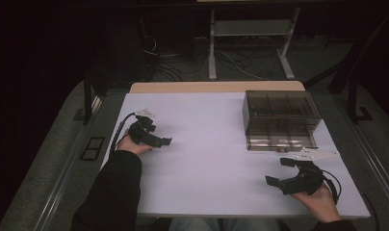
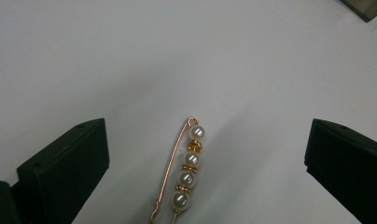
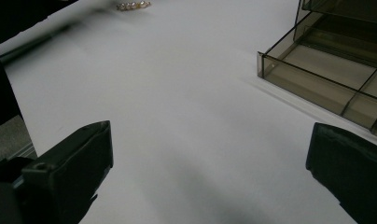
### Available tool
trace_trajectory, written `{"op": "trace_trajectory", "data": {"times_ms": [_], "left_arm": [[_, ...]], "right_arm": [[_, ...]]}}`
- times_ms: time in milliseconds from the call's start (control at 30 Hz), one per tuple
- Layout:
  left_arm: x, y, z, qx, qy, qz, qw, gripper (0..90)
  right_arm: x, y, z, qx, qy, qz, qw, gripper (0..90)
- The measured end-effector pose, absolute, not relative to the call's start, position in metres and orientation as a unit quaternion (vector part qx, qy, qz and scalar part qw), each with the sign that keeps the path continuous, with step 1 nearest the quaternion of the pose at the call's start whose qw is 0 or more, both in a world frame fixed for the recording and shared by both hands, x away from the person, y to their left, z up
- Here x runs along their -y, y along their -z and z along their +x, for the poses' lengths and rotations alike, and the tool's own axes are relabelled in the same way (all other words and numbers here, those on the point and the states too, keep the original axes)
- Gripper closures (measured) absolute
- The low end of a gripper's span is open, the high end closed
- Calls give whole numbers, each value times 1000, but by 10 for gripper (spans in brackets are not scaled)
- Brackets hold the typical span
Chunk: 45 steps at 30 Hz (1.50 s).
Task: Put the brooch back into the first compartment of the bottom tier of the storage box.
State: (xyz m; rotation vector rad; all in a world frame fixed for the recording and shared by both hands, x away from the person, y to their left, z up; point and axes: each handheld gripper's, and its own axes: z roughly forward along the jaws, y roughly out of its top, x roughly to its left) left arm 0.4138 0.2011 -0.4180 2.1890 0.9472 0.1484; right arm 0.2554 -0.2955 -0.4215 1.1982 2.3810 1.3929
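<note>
Near the left edge of the worktop (image 1: 207,144), the left gripper (image 1: 164,141) hangs low over the white surface with its jaws spread wide and nothing between them. Its own view explains the posture: a gold pin strung with pearls (image 2: 184,175) lies flat on the white surface, lengthwise between the two black jaws and clear of both. I take that as a line-up for a pick; the jaws straddle the pin so that closing would catch it across its narrow side.

Over by the right end of the near edge, the right gripper (image 1: 278,173) rests low in the person's hand, also wide and empty, pointed across the worktop. It looks parked out of the way while the other works, near enough to help with the box.

At the far right corner sits a smoky clear organiser box (image 1: 280,120), its lid raised and its compartments, as far as I can see, empty. It is well apart from the pin, and open, I'd guess, so a compartment can take the pin without further fuss.
</note>
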Motion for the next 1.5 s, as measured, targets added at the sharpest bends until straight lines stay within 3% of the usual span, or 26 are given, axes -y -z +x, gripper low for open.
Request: {"op": "trace_trajectory", "data": {"times_ms": [767, 1300, 1500], "left_arm": [[-197, 438, 421, -366, -41, 872, 322, 17], [-199, 437, 420, -358, -56, 879, 309, 195], [-199, 435, 418, -348, -73, 881, 311, 311]], "right_arm": [[295, 422, 255, -791, -460, 396, 67, 1], [296, 423, 256, -792, -460, 397, 66, 2], [295, 423, 256, -792, -459, 396, 66, 1]]}}
